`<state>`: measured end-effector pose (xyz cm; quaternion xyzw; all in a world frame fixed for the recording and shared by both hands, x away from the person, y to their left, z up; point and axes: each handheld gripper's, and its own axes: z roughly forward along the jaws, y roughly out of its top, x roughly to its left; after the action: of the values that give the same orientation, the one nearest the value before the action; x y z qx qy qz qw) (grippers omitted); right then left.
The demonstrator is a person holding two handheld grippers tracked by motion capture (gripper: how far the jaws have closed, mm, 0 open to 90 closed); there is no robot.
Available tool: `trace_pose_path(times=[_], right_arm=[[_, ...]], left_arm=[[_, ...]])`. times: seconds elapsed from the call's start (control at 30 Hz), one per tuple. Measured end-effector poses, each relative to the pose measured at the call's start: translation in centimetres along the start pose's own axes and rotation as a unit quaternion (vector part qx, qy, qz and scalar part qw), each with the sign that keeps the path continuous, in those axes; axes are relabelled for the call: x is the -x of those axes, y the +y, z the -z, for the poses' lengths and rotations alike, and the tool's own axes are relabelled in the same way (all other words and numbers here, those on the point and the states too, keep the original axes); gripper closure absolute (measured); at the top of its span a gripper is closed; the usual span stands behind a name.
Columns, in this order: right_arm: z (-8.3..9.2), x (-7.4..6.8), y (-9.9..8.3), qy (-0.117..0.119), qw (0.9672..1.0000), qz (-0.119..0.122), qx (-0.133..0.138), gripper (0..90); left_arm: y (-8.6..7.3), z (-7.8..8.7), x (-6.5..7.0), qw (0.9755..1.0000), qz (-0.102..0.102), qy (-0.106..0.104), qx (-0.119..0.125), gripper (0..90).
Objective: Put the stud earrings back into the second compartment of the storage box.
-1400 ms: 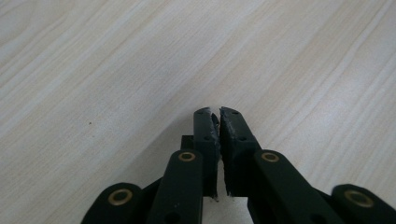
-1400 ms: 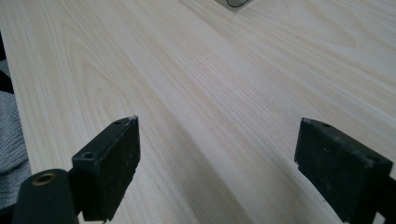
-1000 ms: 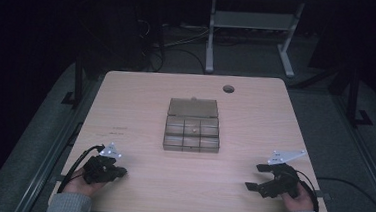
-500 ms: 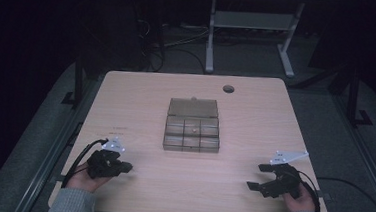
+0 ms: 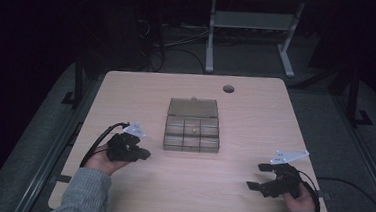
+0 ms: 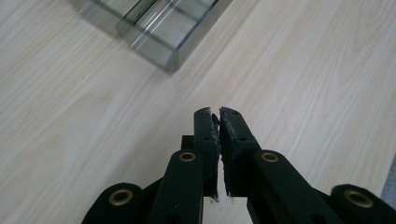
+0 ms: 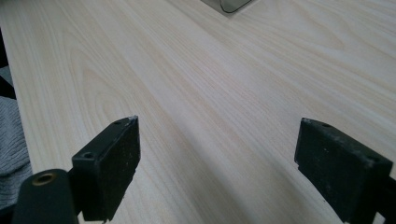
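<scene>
Seen from the high view: left claw [image 5: 145, 154] low and left of centre in the frame, jaws pressed together on nothing, hovering just off the lower left corner of the clear compartment box [image 5: 192, 132]. In the left gripper view, same claw [image 6: 218, 116] with pads meeting edge to edge over bare wood, one corner of the box [image 6: 159, 28] sitting at the upper left of the frame, near but apart from the tips. Box placed at the centre of the table [image 5: 126, 96], lid standing open at the back, a small pale item possibly lying in one middle compartment, too tiny to name. Right claw [image 5: 256, 176] at the lower right of the high view, jaws spread wide apart and holding nothing, well apart from the box. In the right gripper view, that claw [image 7: 219, 144] gaping over empty tabletop, a grey sleeve [image 7: 11, 154] at the left edge
</scene>
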<state>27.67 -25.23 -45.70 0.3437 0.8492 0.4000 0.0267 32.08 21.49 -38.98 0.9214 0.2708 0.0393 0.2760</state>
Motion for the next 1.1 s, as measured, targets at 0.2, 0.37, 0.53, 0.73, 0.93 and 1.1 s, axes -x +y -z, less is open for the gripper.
trace_pose_path(times=[0.2, 0.37, 0.53, 0.73, 0.93, 1.1], right_arm=[[0.1, 0.1, -0.1, 0.000, 1.0000, 0.002, 0.004, 14.0], [0.1, 0.1, 0.0, 0.001, 1.0000, 0.001, 0.002, 14.0], [0.1, 0.1, -0.1, 0.001, 1.0000, 0.002, 0.003, 14.1], [0.1, 0.1, 0.0, 0.001, 1.0000, 0.003, 0.003, 14.1], [0.1, 0.1, 0.0, 0.001, 1.0000, 0.001, 0.004, 14.1], [0.1, 0.1, 0.0, 0.003, 1.0000, 0.002, 0.005, 14.0]], left_arm=[[1.8, -0.7, -0.1, 0.9999, -0.012, -0.006, -0.010, 85.7], [2.8, -0.9, -0.3, 0.9996, -0.018, -0.015, -0.015, 85.7], [3.6, -0.9, -0.5, 0.9996, -0.017, -0.021, -0.009, 85.7], [4.7, -1.2, -0.7, 0.9995, -0.018, -0.026, -0.007, 85.7], [6.0, -1.8, -1.1, 0.9992, -0.024, -0.029, -0.014, 85.7], [7.4, -2.4, -1.5, 0.9990, -0.028, -0.033, -0.015, 85.6]])
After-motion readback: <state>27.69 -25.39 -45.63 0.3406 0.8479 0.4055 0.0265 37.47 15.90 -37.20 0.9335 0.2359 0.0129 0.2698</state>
